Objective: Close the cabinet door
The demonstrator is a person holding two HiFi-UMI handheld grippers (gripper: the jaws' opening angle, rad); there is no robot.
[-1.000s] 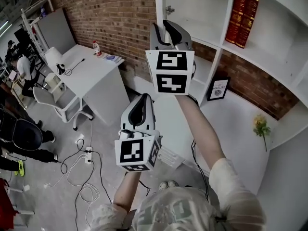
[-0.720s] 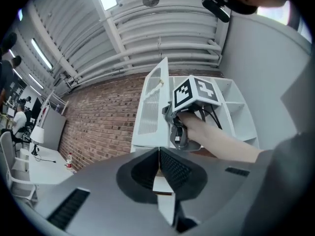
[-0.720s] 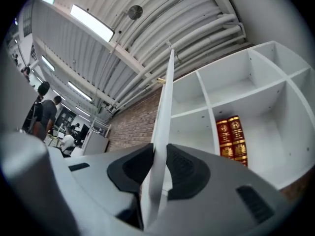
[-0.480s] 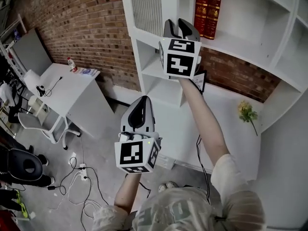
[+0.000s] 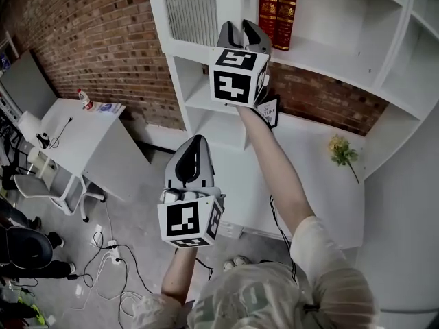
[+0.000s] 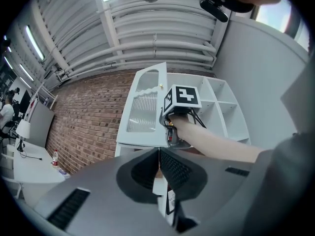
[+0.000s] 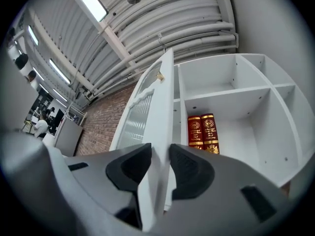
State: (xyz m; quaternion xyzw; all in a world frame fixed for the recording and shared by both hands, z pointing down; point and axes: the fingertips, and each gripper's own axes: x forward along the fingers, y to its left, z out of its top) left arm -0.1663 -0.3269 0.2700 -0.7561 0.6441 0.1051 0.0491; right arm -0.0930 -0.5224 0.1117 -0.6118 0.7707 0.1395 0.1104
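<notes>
The white cabinet door (image 5: 195, 9) with a ribbed glass panel stands open at the top of the shelf unit (image 5: 384, 81). My right gripper (image 5: 243, 29) is raised to its free edge. In the right gripper view the door (image 7: 147, 112) runs up between the jaws of my right gripper (image 7: 160, 163). Both pads lie against it while the jaws are opening. Two red books (image 7: 203, 132) stand in the compartment behind. My left gripper (image 5: 194, 142) hangs lower and holds nothing. Its jaws (image 6: 158, 161) are shut, pointing up at the door (image 6: 145, 107).
A framed picture (image 5: 269, 112) and a yellow flower (image 5: 339, 149) sit on the unit's white counter (image 5: 309, 177). A white desk (image 5: 75, 125) stands at the left by the brick wall (image 5: 89, 40). Cables (image 5: 113, 252) trail on the floor.
My right gripper has travelled across to the door's edge, and the ribbed door has come into the head view. My left gripper has shifted a little with it.
</notes>
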